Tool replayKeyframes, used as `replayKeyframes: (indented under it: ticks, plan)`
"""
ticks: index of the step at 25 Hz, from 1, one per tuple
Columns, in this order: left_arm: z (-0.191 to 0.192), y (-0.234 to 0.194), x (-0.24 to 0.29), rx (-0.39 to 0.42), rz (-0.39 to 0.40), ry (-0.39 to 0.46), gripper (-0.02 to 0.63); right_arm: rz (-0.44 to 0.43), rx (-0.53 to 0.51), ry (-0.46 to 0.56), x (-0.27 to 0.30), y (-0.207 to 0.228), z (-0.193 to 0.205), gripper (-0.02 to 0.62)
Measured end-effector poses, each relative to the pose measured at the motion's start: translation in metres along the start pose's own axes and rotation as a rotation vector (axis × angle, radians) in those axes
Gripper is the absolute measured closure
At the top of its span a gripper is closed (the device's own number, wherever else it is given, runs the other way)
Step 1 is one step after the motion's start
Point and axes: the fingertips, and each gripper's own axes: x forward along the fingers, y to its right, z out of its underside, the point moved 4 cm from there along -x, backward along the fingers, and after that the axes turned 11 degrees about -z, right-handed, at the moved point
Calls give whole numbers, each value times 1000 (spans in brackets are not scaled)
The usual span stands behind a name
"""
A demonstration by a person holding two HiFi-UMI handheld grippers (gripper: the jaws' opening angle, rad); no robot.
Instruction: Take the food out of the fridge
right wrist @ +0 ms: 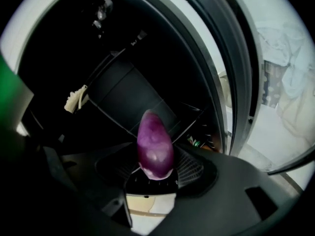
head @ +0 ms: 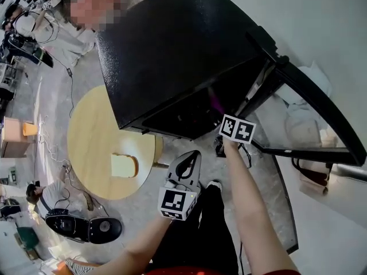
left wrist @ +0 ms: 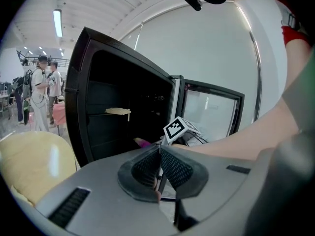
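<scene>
Clamping a purple eggplant (right wrist: pixel 155 146) between wide-set jaws, the right gripper (right wrist: pixel 156 170) sits at the mouth of the open fridge (head: pixel 172 56), apparently to draw the eggplant out. The left gripper (left wrist: pixel 160 167), jaws together and empty, hangs outside, leaving the opening free; a bread slice (head: pixel 124 165) lies on the round table (head: pixel 92 125).

Your head camera sits above the black fridge (head: pixel 178 56) and round table (head: pixel 92 153), looking steeply down. Left gripper view: low, outside, near, facing the open front and door (left wrist: pixel 211 117). Right gripper view: at the opening, facing in, eggplant (right wrist: pixel 155 146) close to the lens. Both gripper views share the shelf with pale food (left wrist: pixel 118 111).
</scene>
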Motion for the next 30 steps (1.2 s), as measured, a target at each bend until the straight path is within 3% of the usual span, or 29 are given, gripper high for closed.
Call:
replayKeyframes:
  ticks: [18,30]
  plan:
    - [-34,0,-32,31,78,18,597,-4,73,71,-82,-41,19,356]
    - [-45,7,-72,49,140,14,597,-34,8,79,-150,-95,12,356]
